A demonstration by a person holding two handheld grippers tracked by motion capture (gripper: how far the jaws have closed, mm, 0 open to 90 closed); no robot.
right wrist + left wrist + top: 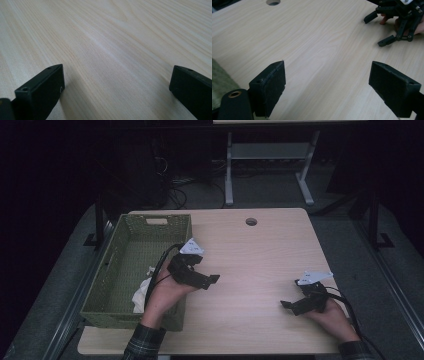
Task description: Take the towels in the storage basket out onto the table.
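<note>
Over the green basket edge, left hand angles left gripper rightward, jaws wide, empty; white cloth inside basket. Right gripper low on table, jaws spread, empty. Left gripper view catches table hole.

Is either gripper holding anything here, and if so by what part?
Nothing is held. The left gripper and right gripper both have jaws wide apart over bare table.

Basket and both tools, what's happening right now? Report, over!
Left tool open, holding nothing, beside the green basket. Right tool open, holding nothing, low over bare table. White crumpled thing lying in basket. Nothing between the tools.
</note>
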